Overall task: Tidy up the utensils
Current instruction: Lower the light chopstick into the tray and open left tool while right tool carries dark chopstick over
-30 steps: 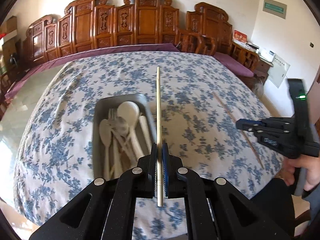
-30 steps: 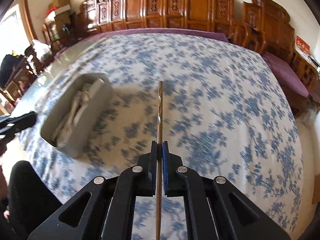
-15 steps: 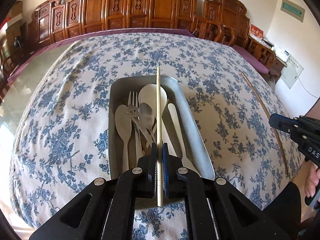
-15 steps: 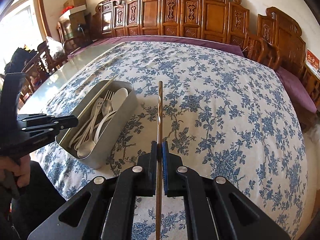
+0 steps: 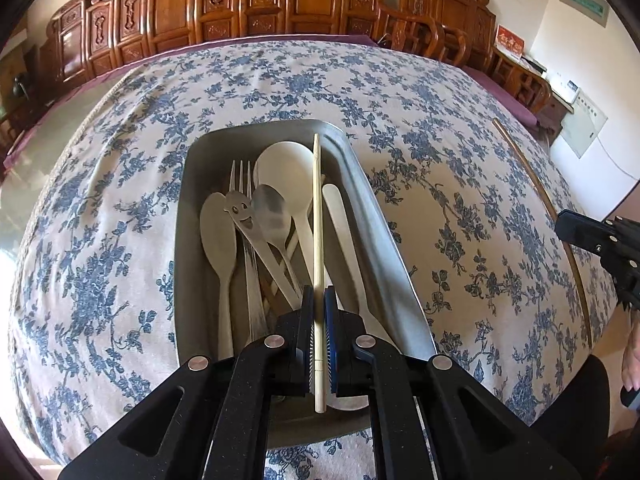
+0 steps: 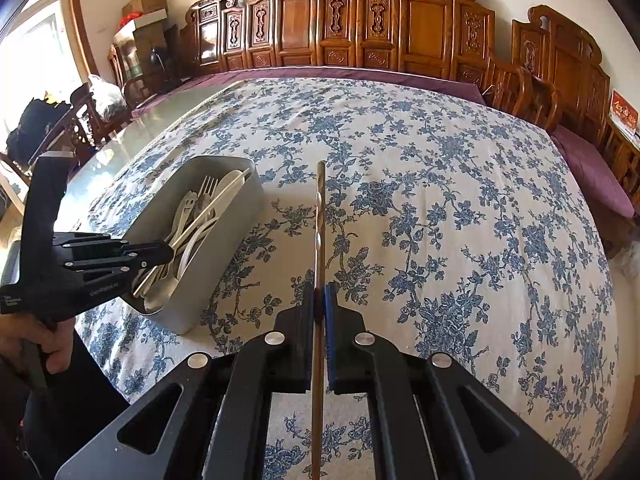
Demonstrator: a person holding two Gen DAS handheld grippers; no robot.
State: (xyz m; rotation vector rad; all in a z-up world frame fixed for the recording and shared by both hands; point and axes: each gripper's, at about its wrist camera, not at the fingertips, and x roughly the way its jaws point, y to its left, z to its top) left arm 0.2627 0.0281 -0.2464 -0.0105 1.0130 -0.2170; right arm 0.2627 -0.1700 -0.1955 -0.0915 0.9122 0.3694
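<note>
My left gripper (image 5: 319, 308) is shut on a pale chopstick (image 5: 317, 216), which points lengthwise over the grey metal tray (image 5: 360, 184). In the tray lie white spoons (image 5: 284, 172), a fork (image 5: 240, 176) and a smiley-faced utensil (image 5: 240, 210). My right gripper (image 6: 319, 304) is shut on a darker brown chopstick (image 6: 320, 208), held over the floral cloth to the right of the tray (image 6: 224, 240). In the right wrist view the left gripper (image 6: 160, 254) hovers at the tray's near end, its chopstick (image 6: 212, 212) slanting along the tray. The brown chopstick (image 5: 536, 188) also shows at the right of the left wrist view.
A blue-flowered tablecloth (image 6: 440, 220) covers the large table. Carved wooden chairs (image 6: 360, 24) line its far edge, with more at the right (image 5: 448, 32). Bare glass tabletop (image 6: 132, 140) shows at the far left. A hand (image 6: 44, 344) grips the left tool.
My left gripper has moved over and down toward the tray, bringing its pale chopstick above the utensils. The right gripper has stayed about where it was, with its chopstick.
</note>
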